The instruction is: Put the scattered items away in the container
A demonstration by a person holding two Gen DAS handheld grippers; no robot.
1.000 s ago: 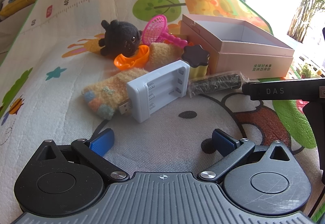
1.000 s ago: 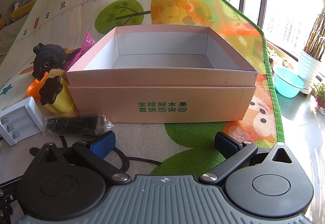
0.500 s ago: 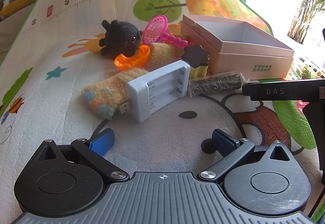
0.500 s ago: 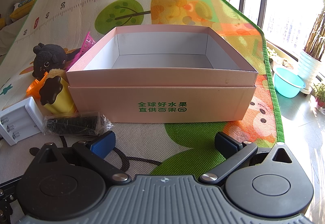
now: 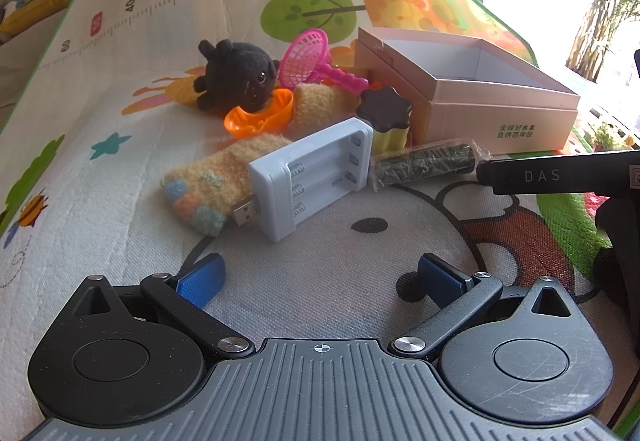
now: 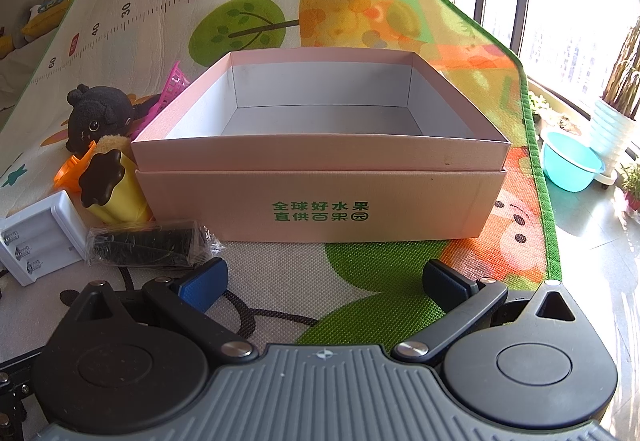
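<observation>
**Task status: no items stowed, both grippers released**

The play mat [image 6: 360, 273] carries every object. The cardboard box [image 6: 320, 197] stands open on it, and its visible interior holds nothing; judged from this, the task is at its start.

All items lie in a cluster just left of the box:
- knitted sock [image 5: 208, 181], partly under the battery charger [image 5: 312, 181]
- black plush toy [image 5: 236, 81]
- wrapped black roll [image 6: 144, 243], near the box front
- pink toy net [image 5: 308, 55]
- orange cup [image 5: 260, 115]
- yellow mould with brown lid [image 6: 110, 187], touching the box

The left gripper [image 5: 320, 277] and right gripper [image 6: 324, 281] both stand with jaws spread, holding nothing.

Hidden: the near floor of the box behind its front wall; the net's handle end; the sock's far part.
</observation>
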